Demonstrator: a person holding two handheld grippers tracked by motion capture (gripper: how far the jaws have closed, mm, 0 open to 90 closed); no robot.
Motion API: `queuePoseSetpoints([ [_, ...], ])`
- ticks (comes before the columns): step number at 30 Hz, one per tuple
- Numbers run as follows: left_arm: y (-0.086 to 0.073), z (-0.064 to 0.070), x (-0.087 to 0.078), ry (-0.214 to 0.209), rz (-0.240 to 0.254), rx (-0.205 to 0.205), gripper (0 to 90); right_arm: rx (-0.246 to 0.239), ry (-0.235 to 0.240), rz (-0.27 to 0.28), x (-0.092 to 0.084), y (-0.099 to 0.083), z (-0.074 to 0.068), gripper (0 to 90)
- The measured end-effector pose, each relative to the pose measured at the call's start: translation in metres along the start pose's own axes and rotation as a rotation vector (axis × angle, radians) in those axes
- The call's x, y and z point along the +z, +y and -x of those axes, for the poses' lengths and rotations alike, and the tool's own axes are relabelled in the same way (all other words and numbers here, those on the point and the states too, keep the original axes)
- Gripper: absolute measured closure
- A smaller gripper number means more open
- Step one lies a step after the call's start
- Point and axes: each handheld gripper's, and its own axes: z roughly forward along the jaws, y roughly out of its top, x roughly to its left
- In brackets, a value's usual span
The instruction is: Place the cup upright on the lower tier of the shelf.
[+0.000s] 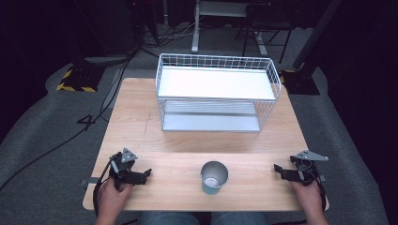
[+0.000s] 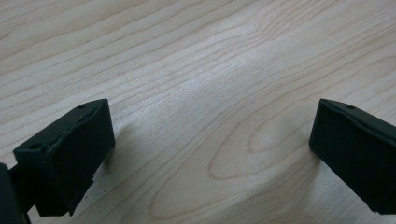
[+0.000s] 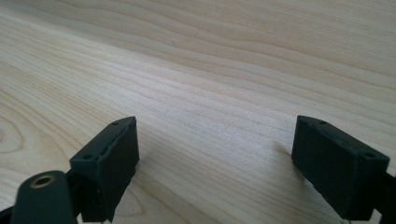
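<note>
The left tongs (image 1: 146,174) rest low over the near left part of the desk (image 1: 141,122), held in the person's left hand (image 1: 112,193), with the tips aimed right toward the middle. In the left gripper view these tongs (image 2: 212,154) are spread wide, nothing between the jaws but bare pale wood grain. The right tongs (image 1: 278,169) sit near the near right corner in the right hand (image 1: 307,192), tips aimed left; in the right gripper view they (image 3: 215,161) also stand wide apart over bare wood, pinching nothing.

Between the two tongs, near the desk's near edge and apart from both, stands an upright metal cup (image 1: 214,177) with a teal lower band, its mouth open upward. Farther back, across the far middle of the desk, sits a white wire rack (image 1: 216,91) with two tiers: a white upper shelf and a grey lower one. Beyond the desk lie grey floor (image 1: 42,136), dark cables (image 1: 101,105) and a yellow-and-black striped base (image 1: 75,79) at far left.
</note>
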Motion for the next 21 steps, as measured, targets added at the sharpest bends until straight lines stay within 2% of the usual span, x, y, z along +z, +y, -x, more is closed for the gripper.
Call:
queuePoseSetpoints([
  [4,0.000,0.000,0.000,0.000,0.000,0.000,0.5,-0.001,-0.002,0.037,-0.006,0.002,0.000,15.3],
  [7,0.000,0.000,0.000,0.000,0.000,0.000,0.5,-0.016,0.025,0.086,-0.014,0.006,-0.006,15.4],
  [10,0.000,0.000,0.000,0.000,0.000,0.000,0.5,-0.021,0.042,0.098,-0.017,0.007,-0.010,15.4],
  [11,0.000,0.000,0.000,0.005,0.002,-0.002,0.5,-0.045,0.062,0.113,-0.020,0.010,-0.017,15.4],
  [13,0.000,0.000,0.000,0.004,0.002,-0.004,0.5,-0.053,0.072,0.121,-0.022,0.011,-0.022,15.4],
  [15,0.000,0.000,0.000,0.002,0.000,-0.003,0.5,-0.094,0.101,0.147,-0.027,0.015,-0.035,15.6],
  [16,0.000,0.000,0.000,0.002,0.000,-0.003,0.5,-0.094,0.101,0.147,-0.027,0.015,-0.035,15.6],
  [17,0.000,0.000,0.001,0.000,0.000,-0.006,0.5,-0.121,0.121,0.153,-0.030,0.018,-0.045,15.6],
  [18,0.000,0.000,0.001,0.000,0.000,-0.006,0.5,-0.121,0.121,0.153,-0.030,0.018,-0.045,15.6],
  [19,0.001,0.000,0.001,0.000,0.002,-0.008,0.5,-0.142,0.144,0.161,-0.032,0.019,-0.055,15.7],
  [20,0.001,0.000,0.001,0.000,0.002,-0.008,0.5,-0.142,0.144,0.161,-0.032,0.019,-0.055,15.7],
  [21,0.001,0.000,0.002,0.005,0.005,-0.009,0.5,-0.160,0.166,0.163,-0.033,0.020,-0.065,15.6],
])
